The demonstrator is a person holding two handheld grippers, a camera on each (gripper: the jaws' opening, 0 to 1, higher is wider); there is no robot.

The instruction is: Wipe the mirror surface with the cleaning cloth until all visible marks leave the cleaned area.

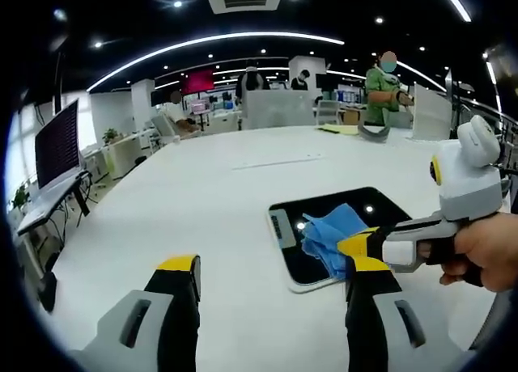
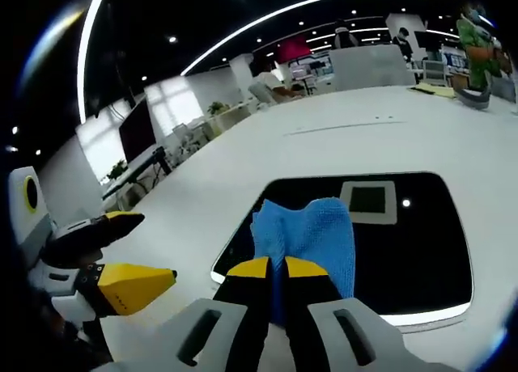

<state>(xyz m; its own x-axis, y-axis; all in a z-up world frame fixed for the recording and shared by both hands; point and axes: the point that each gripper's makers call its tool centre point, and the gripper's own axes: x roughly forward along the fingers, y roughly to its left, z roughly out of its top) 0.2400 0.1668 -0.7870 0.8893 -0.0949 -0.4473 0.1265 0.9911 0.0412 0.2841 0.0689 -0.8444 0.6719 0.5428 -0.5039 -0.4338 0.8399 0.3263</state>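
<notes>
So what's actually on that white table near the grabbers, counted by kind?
Flat dark rectangular mirror with rounded corners: 1
Blue microfibre cleaning cloth, held on the mirror: 1
Hand-held grippers with yellow-tipped black fingers: 2, the left gripper open, the right gripper shut on the cloth
Total: 4

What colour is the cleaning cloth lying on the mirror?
Blue; the woven cleaning cloth shows best in the right gripper view.
</notes>
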